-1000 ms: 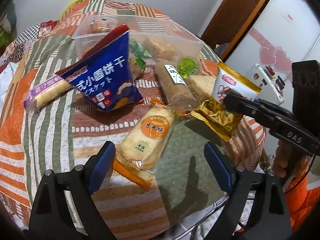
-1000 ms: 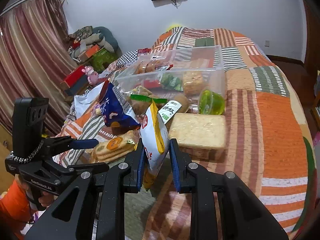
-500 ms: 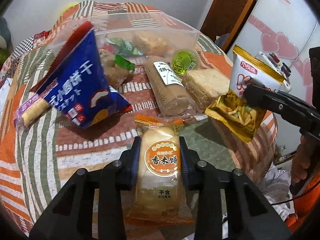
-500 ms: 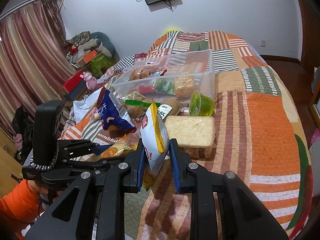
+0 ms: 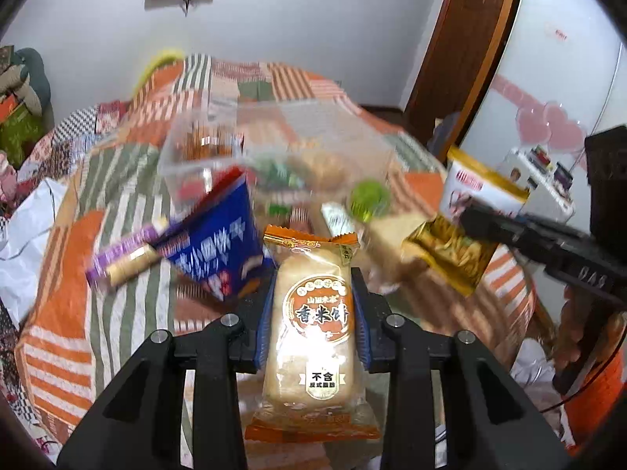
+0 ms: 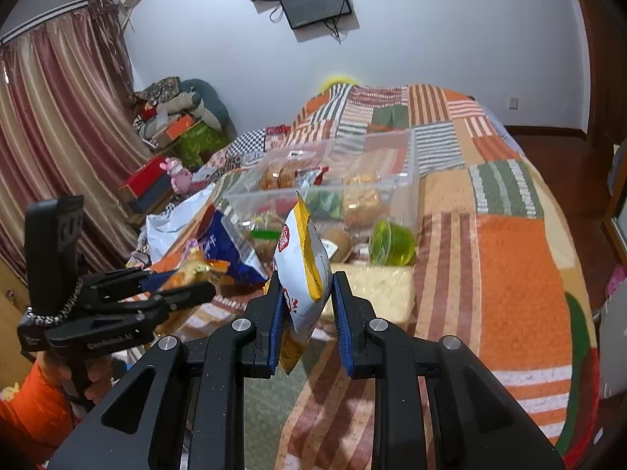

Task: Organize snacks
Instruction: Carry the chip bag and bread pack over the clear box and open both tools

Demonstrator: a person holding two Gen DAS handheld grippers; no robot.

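Note:
My left gripper (image 5: 313,309) is shut on an orange rice cracker pack (image 5: 313,337) and holds it above the quilt. My right gripper (image 6: 306,305) is shut on a white and yellow chip bag (image 6: 301,270), also lifted; that bag shows at the right in the left wrist view (image 5: 470,211). A clear plastic bin (image 6: 392,156) with several snacks in it stands further back on the bed. In front of it lie a blue biscuit bag (image 5: 219,246), a purple-wrapped roll (image 5: 125,262), a green jelly cup (image 6: 392,243) and a pale cracker block (image 6: 380,290).
The snacks lie on a bed under a striped patchwork quilt (image 6: 521,274). A white plastic bag (image 6: 176,219) lies at the bed's left edge. Boxes and soft toys (image 6: 172,125) are piled by the curtain. A white fridge (image 5: 568,98) and wooden door stand right.
My left gripper shut on the rice cracker pack and lifted it off the quilt. My right gripper rose a little with the chip bag still in it.

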